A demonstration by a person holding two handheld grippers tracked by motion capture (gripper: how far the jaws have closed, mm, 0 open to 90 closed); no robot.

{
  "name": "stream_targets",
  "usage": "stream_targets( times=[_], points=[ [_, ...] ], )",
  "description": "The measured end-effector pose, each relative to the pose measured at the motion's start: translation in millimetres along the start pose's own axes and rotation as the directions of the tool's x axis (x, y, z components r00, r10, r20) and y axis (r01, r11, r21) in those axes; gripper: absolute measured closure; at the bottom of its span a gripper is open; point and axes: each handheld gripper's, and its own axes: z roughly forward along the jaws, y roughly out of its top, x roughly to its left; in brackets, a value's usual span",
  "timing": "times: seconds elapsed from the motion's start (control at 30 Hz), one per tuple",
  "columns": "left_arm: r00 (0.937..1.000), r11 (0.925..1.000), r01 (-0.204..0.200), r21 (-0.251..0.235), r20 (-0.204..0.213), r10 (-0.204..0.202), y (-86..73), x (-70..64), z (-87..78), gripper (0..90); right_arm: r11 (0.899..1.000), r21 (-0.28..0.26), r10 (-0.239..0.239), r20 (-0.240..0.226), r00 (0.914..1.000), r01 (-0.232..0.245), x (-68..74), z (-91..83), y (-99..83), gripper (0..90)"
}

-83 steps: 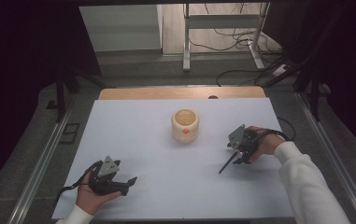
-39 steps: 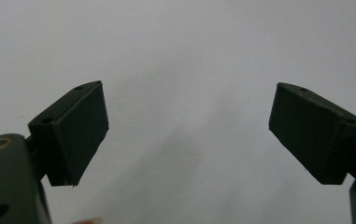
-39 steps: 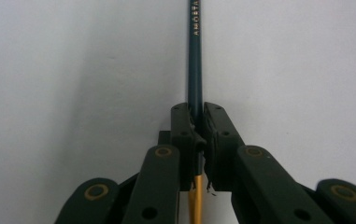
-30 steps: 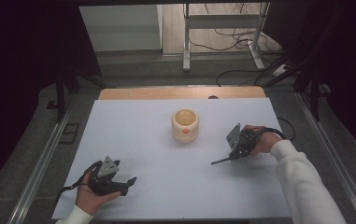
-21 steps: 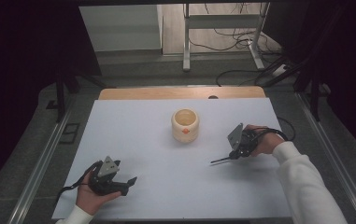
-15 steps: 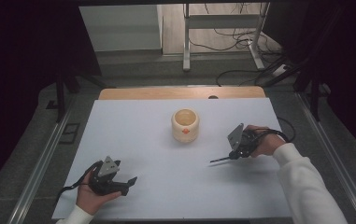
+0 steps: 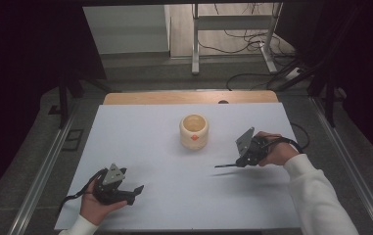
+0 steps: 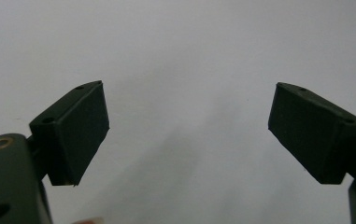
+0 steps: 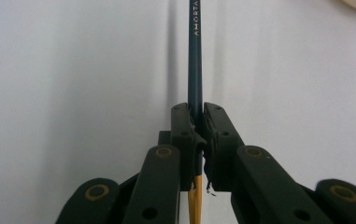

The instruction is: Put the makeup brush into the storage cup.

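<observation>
The right tongs [image 7: 238,162] sat at the right of centre in the high frame, clamped tight on a dark green pencil [image 7: 224,165] whose shaft jutted out toward the left, slung low over the white bench [image 7: 140,132]. In the right gripper view, the same right tongs [image 9: 198,122] pinched the pencil [image 9: 195,56] near its yellow end, the long lettered shaft running straight up the frame, jaws closed hard against it. Just above and left of that pencil tip in the high view stood the cream-coloured cup [image 7: 194,131], upright, mouth open, well apart from the left hand. Down at the lower left, the left tongs [image 7: 131,191] lay spread wide with nothing between them, and the left gripper view confirmed it: left tongs [image 8: 188,135] gaping over bare bench. Likely plan, by my read: drop the pencil into the cup. The trouble was the grip point. Held so close to one end, the pencil had a long free length, so any twist of the wrist could swing the far tip wide, clip the cup's rim and tip or shove it. And with the shaft nearly level, it needed tilting steeply before release, or it could bridge the rim and roll off across the bench.
</observation>
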Motion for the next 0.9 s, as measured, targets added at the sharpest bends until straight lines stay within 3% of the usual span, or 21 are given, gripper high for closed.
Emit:
stream_targets(
  times=[0.3, 0.47, 0.6, 0.63, 0.8, 0.9],
  points=[
    [1.0, 1.0, 0.002, -0.001, 0.001, -0.002, 0.1, -0.1, 0.3, 13.2, 0.997, -0.014, 0.069, -0.017, 0.9975, -0.069, 3.8, 0.0, 5.7, 83.6],
    [1.0, 1.0, 0.002, -0.001, 0.001, -0.002, 0.2, 0.0, 0.2, 13.2, 0.991, -0.014, 0.133, -0.022, 0.9908, -0.134, 4.4, -0.3, 7.9, 83.6],
    [1.0, 1.0, 0.002, -0.001, 0.001, -0.002, 0.2, -0.1, 0.2, 13.2, 0.977, -0.015, 0.213, -0.024, 0.9768, -0.213, 3.6, -0.8, 6.9, 83.6],
    [1.0, 1.0, 0.002, -0.001, 0.001, -0.002, 0.2, -0.1, 0.2, 13.2, 0.977, -0.015, 0.213, -0.024, 0.9768, -0.213, 3.6, -0.8, 6.9, 83.6],
    [1.0, 1.0, 0.001, -0.001, 0.001, -0.001, 0.1, -0.1, 0.3, 13.2, 0.956, -0.031, 0.291, -0.037, 0.956, -0.292, 4.5, -1.6, 4.9, 83.6],
    [1.0, 1.0, 0.002, -0.002, 0.001, -0.002, 0.2, -0.2, 0.1, 13.3, 0.949, -0.028, 0.313, -0.054, 0.9481, -0.315, 4.9, -1.2, 4.8, 83.6]
  ],
)
